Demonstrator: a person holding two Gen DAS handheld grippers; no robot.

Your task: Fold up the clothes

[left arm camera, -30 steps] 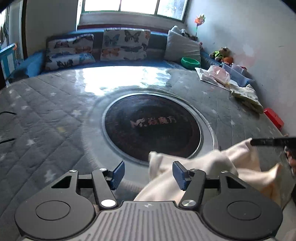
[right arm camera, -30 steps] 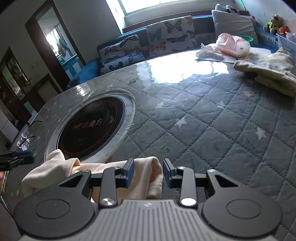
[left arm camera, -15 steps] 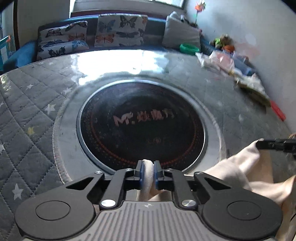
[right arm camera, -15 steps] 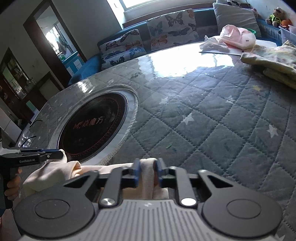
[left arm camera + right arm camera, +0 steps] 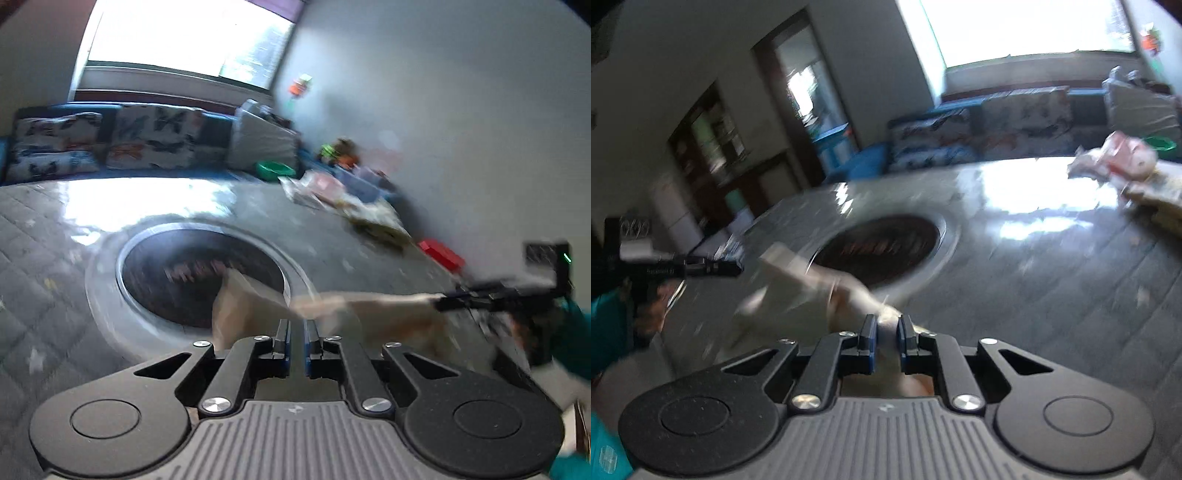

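You are lifting the cream garment (image 5: 369,301) above the quilted surface (image 5: 1052,280), left claw (image 5: 295,326) and right claw (image 5: 886,325) each clamped on an edge; next, spread it flat.

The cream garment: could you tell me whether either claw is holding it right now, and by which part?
Both are. The left claw and the right claw are each shut on an edge of the cream garment, stretched between them; blur hides which part.

One cream garment (image 5: 369,301), two hand-held grippers (image 5: 295,328) (image 5: 886,325), three cushions (image 5: 155,136), one green bowl (image 5: 275,169)
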